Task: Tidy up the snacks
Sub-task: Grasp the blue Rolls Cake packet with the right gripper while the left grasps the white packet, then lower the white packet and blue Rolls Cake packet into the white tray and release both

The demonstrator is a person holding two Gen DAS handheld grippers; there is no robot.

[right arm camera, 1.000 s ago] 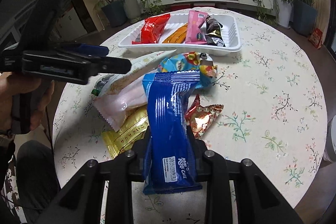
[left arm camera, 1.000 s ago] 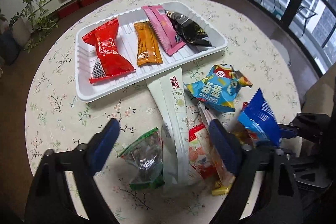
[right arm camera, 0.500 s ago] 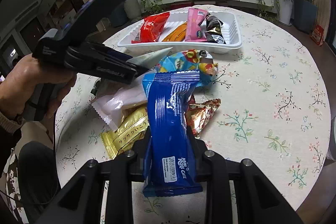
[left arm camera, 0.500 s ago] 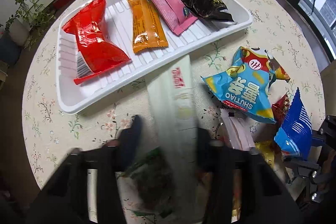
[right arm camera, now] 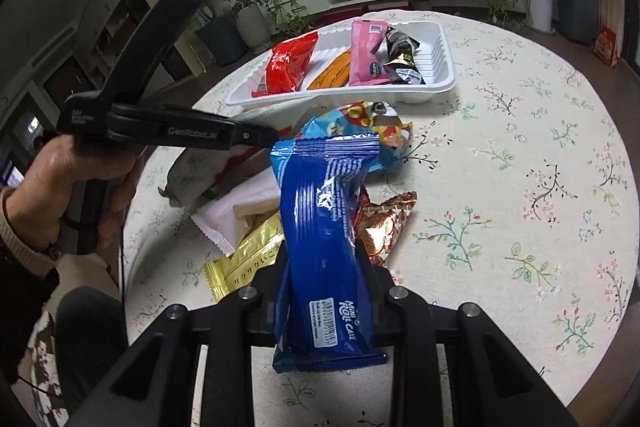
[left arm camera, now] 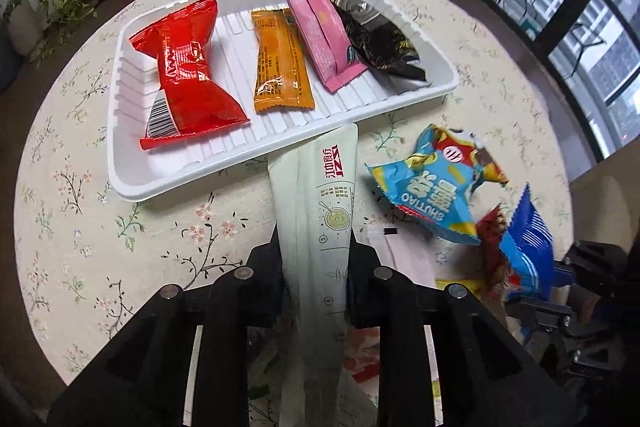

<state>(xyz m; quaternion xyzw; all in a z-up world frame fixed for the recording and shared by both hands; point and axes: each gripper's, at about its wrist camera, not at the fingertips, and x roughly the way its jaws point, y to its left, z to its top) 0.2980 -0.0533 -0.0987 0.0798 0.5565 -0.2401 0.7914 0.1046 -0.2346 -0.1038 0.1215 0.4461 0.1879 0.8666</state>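
Four packets already lie in the white tray (left arm camera: 132, 183); more are piled on the surface (right arm camera: 520, 187) beside it. The left gripper (left arm camera: 314, 263) is clenched on a long cream packet (left arm camera: 320, 211) whose far end reaches the tray's near rim. The right gripper (right arm camera: 322, 283) grips a blue roll-cake packet (right arm camera: 320, 227) above the pile. Loading seems in hand: next, each packet likely needs lifting over the rim into bare slots.
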